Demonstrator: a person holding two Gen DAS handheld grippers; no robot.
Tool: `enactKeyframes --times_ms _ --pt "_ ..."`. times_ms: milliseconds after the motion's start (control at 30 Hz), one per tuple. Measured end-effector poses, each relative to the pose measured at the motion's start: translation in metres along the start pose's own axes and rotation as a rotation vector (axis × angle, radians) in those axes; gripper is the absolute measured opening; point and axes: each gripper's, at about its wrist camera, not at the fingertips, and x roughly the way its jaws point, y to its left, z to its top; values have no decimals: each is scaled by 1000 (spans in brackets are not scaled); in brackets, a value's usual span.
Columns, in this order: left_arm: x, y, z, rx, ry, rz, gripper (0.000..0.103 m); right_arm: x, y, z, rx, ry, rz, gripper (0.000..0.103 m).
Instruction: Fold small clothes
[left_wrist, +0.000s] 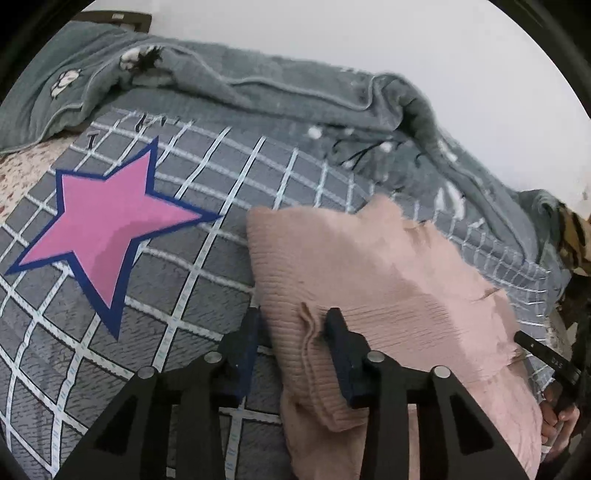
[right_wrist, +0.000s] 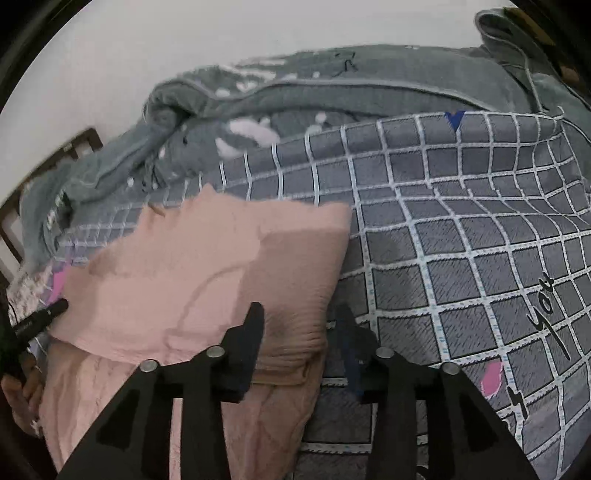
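Pink knit garment (left_wrist: 369, 266) on grey grid bedspread (left_wrist: 207, 295); left tongs (left_wrist: 293, 325), right tongs (right_wrist: 299, 325) each straddle folded edge, grip unclear.

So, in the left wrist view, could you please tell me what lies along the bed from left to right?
Pink star printed on the checked bedspread → folded pink knit garment, its near corner between the left gripper fingers → the tip of the right gripper at the garment's right edge.
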Motion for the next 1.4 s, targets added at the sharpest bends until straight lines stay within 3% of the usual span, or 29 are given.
enactKeyframes --times_ms 67,133,200,233,733,867,1000,1133,1267,1400 --pt "-2 -2 -1 9 -5 20 41 13 -3 0 11 60 -17 40" --pt "-7 -5 -3 29 -17 61 54 7 -8 0 36 41 7 42" --pt "-12 -7 -7 51 -23 77 59 -1 -11 -1 51 18 4 47" --pt "-14 -6 -8 55 -25 73 59 -5 -12 -1 56 12 0 51" --pt "-59 -31 -43 152 -101 100 59 -86 1 -39 -52 -146 -50 51" --pt "-74 -37 -53 134 -124 100 59 -97 11 -44 -58 -122 -6 49" --pt "-91 -42 -65 143 -163 90 59 -116 15 -65 -57 -137 21 48" --pt "-107 -45 -79 138 -161 3 59 -130 14 -90 -36 -116 42 48" --pt "-129 -45 -102 161 -177 -35 59 -144 15 -112 -26 -108 59 48" --pt "-146 -32 -124 119 -163 -66 59 -156 17 -133 -46 -112 69 48"
